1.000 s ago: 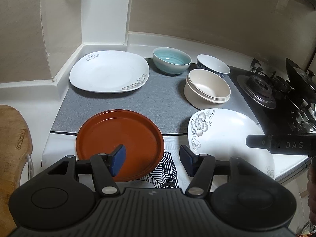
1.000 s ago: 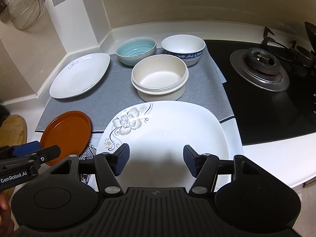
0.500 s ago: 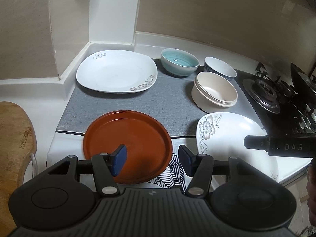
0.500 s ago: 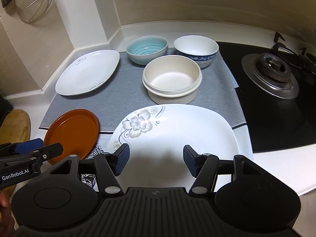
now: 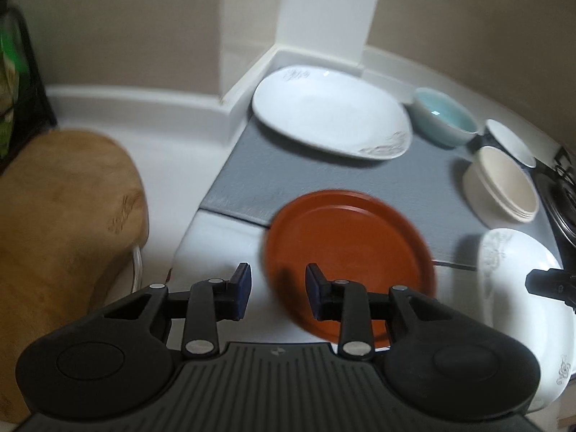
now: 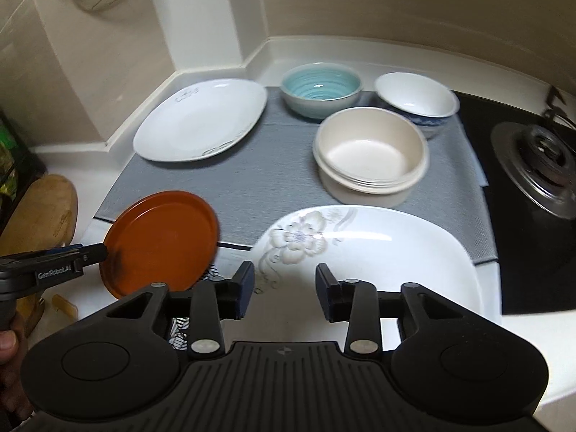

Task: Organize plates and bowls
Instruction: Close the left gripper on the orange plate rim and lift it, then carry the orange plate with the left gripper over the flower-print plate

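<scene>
Both frames are motion-blurred. The left gripper [image 5: 275, 293], jaws closing with a visible gap, straddles the near-left rim of the round reddish-brown plate [image 5: 347, 252]; whether its pads touch is unclear. The right gripper [image 6: 284, 289], also closing, brackets the near rim of the white square flower-patterned plate [image 6: 378, 252], whose front edge it hides.
</scene>
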`<state>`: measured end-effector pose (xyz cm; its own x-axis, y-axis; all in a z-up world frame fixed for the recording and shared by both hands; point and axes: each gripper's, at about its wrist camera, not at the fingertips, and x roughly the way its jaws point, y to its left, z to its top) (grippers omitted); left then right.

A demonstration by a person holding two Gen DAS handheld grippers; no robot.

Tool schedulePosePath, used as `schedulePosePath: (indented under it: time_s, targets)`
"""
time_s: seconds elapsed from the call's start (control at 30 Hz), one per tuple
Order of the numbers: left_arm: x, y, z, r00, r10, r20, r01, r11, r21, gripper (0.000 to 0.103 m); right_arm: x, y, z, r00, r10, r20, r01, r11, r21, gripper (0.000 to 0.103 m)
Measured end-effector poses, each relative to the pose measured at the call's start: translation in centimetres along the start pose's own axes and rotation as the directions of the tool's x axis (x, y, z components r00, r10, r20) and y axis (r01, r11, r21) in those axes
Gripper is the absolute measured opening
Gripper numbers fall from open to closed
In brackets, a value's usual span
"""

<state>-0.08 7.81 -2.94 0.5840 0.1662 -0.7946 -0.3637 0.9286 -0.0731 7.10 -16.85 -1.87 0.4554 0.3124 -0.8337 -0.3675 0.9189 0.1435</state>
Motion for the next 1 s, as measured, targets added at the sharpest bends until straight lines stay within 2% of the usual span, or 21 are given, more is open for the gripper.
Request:
schedulePosePath:
  time_s: [0.1,0.13,0.2,0.23,0.37,0.53,1.0]
  targets:
    - [1.1,0.6,-0.2,0.999,-0.005,-0.031,0.005,1.0,-0.006,0.036,1.4,0.9,1.0,1.0,0.018,-0.022,-0.019,0.999,-0.026,0.044]
    - [1.2,0.7,-0.3,0.999,-0.011,-0.033,0.011,1.0,0.003,0.033,1.8,1.3,1.3,0.999,0.023,-0.026,-0.024,0.999,-0.039,0.044]
    - [1.1,0.6,-0.5,0.999,-0.034,-0.031,0.035,0.999,0.025,0.013,2.3,1.9,1.9,0.999,0.03,-0.029,-0.032,0.998,-0.058,0.044]
    - [1.0,0.7,-0.7,0.999,-0.042,-0.031,0.043,0.999,0.029,0.012,2.6,2.2,2.2,0.999,0.034,-0.033,-0.036,0.997,-0.062,0.044]
    - [0.0,1.5,-1.2,0.998,-0.053,-0.034,0.054,0.998,0.038,0.011,3.2,3.3,2.9,0.998,0.047,-0.042,-0.051,0.995,-0.087,0.044]
    - [-1.2,2.6,-1.8,0.999,-0.031,-0.019,0.032,0.999,0.04,0.011,4.0,3.9,3.0,0.997,0.055,-0.059,-0.061,0.993,-0.106,0.044]
    - [-0.9,2.9,-1.4,0.999,-0.033,-0.015,0.033,0.999,0.003,0.014,5.4,4.8,3.0,0.994,0.067,-0.088,-0.078,0.99,-0.122,0.044]
